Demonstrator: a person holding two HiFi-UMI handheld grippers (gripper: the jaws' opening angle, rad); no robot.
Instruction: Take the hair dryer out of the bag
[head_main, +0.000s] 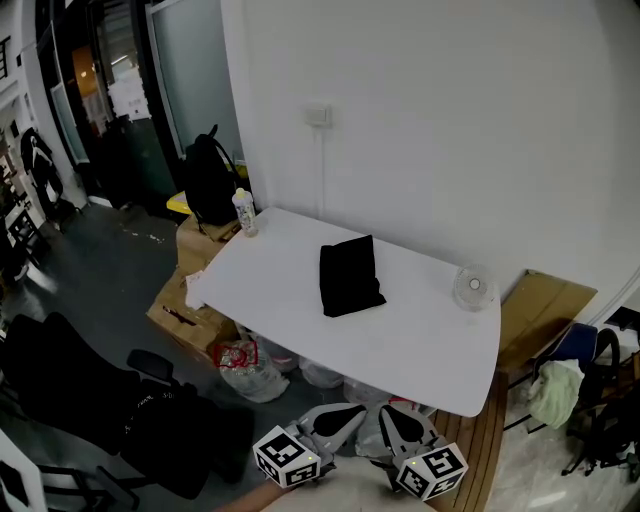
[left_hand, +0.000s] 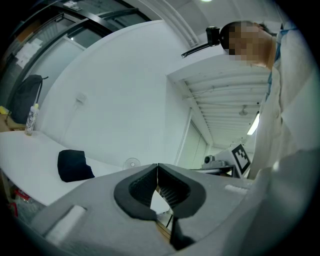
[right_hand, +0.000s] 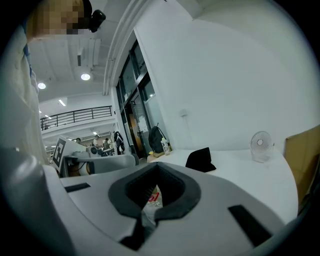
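While all show bag (head_main: 350, 277), head view adds chair (head_main: 95, 395).

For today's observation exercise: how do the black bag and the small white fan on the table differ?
The black bag is dark and lies near the middle of the white table; the fan is pale and stands upright near its right end. The bag looks soft and roughly rectangular; the fan is round. Both rest on that table.
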